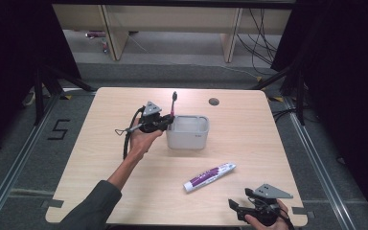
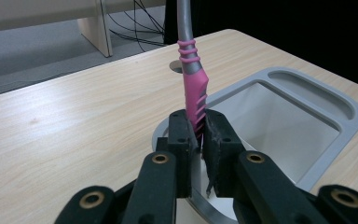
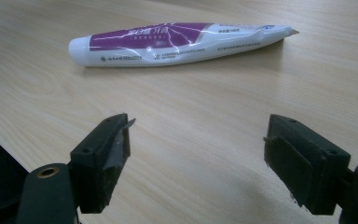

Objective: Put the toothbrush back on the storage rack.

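A: The left tool (image 2: 196, 135) has its jaws pinched on the pink grip of the toothbrush (image 2: 193, 88), holding it upright right at the near-left rim of the grey holder (image 2: 349, 112).

B: So it looks like the dropping-in step. What does the next move need?

A: I'd say carrying the handle over the rim and lowering it inside before letting go. The right tool (image 3: 196, 144) sits spread and empty near the table's (image 1: 249, 143) front edge, with the toothpaste tube (image 3: 177, 43) lying just ahead of it. There's plenty of bare wood around both.
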{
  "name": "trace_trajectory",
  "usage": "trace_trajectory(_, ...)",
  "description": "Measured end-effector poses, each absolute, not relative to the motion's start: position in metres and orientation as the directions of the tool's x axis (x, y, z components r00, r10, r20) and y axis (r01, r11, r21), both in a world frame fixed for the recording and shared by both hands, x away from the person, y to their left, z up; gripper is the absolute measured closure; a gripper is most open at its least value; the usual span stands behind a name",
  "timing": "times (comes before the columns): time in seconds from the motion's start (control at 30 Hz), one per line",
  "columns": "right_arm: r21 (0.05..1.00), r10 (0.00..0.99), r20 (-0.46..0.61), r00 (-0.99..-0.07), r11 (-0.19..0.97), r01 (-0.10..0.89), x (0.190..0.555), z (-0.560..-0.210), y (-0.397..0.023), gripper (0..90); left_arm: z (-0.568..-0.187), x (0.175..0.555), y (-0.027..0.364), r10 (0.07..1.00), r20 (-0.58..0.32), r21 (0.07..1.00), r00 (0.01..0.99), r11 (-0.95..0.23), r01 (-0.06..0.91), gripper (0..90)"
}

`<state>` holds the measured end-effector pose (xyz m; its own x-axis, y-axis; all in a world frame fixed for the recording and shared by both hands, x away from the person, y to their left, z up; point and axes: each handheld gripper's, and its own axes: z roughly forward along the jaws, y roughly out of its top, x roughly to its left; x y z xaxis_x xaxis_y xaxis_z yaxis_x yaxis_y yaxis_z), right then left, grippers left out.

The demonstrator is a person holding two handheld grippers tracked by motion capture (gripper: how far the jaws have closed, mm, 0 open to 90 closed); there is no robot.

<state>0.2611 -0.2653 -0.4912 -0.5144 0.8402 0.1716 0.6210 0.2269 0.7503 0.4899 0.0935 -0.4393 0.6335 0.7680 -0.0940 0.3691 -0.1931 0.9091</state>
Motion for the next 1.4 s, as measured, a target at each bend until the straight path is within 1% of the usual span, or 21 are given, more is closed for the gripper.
trace_trajectory(0.2,0.745,0.839,0.181,-0.513,0.223,0.629,0.261,-0.491,-0.265,23.1,-0.438,0.489,0.094,0.773,-0.075,0.909,0.630,-0.207,0.362,79.1)
trace_trajectory(0.47,0.754,0.838,0.176,-0.517,0.222,0.618,0.261,-0.492,-0.265,23.1,-0.435,0.488,0.097,0.783,-0.049,0.910,0.620,-0.222,0.352,71.2)
trace_trajectory(0.63,0.751,0.842,0.169,-0.512,0.227,0.621,0.261,-0.492,-0.266,23.0,-0.431,0.487,0.100,0.799,-0.060,0.911,0.599,-0.201,0.359,59.9)
trace_trajectory(0.7,0.756,0.842,0.170,-0.511,0.221,0.616,0.261,-0.492,-0.265,23.1,-0.429,0.486,0.101,0.804,-0.067,0.907,0.591,-0.198,0.372,53.4)
trace_trajectory(0.8,0.748,0.843,0.187,-0.504,0.210,0.630,0.261,-0.492,-0.265,23.1,-0.426,0.481,0.101,0.806,-0.051,0.899,0.590,-0.220,0.379,47.4)
trace_trajectory(0.83,0.746,0.845,0.196,-0.498,0.201,0.635,0.260,-0.491,-0.264,23.1,-0.425,0.480,0.102,0.811,-0.055,0.897,0.583,-0.216,0.385,45.7)
trace_trajectory(0.87,0.756,0.842,0.170,-0.511,0.221,0.616,0.261,-0.491,-0.266,23.1,-0.423,0.479,0.103,0.814,-0.073,0.895,0.576,-0.202,0.398,43.8)
trace_trajectory(0.9,0.756,0.842,0.170,-0.511,0.221,0.616,0.262,-0.491,-0.266,23.1,-0.421,0.477,0.103,0.815,-0.085,0.894,0.574,-0.191,0.404,41.9)
trace_trajectory(0.97,0.759,0.842,0.163,-0.514,0.226,0.611,0.262,-0.491,-0.266,23.1,-0.417,0.473,0.105,0.811,-0.086,0.895,0.578,-0.192,0.402,39.5)
trace_trajectory(1.03,0.754,0.838,0.180,-0.516,0.219,0.619,0.262,-0.492,-0.266,23.2,-0.413,0.468,0.108,0.811,-0.092,0.888,0.578,-0.196,0.416,37.6)
trace_trajectory(1.13,0.759,0.842,0.162,-0.514,0.227,0.610,0.262,-0.492,-0.267,23.2,-0.408,0.457,0.112,0.805,-0.154,0.872,0.573,-0.162,0.462,34.2)
trace_trajectory(1.17,0.761,0.842,0.160,-0.516,0.228,0.608,0.262,-0.492,-0.267,23.2,-0.407,0.454,0.112,0.799,-0.159,0.872,0.579,-0.162,0.463,33.6)
trace_trajectory(1.2,0.760,0.842,0.160,-0.515,0.227,0.609,0.262,-0.492,-0.266,23.2,-0.406,0.449,0.112,0.794,-0.146,0.869,0.590,-0.182,0.460,33.3)
trace_trajectory(1.23,0.750,0.845,0.183,-0.502,0.210,0.627,0.261,-0.492,-0.265,23.3,-0.405,0.446,0.112,0.791,-0.138,0.865,0.596,-0.196,0.461,32.9)
trace_trajectory(1.4,0.756,0.840,0.178,-0.512,0.216,0.618,0.262,-0.492,-0.265,23.4,-0.403,0.427,0.115,0.744,-0.179,0.848,0.643,-0.214,0.484,30.1)
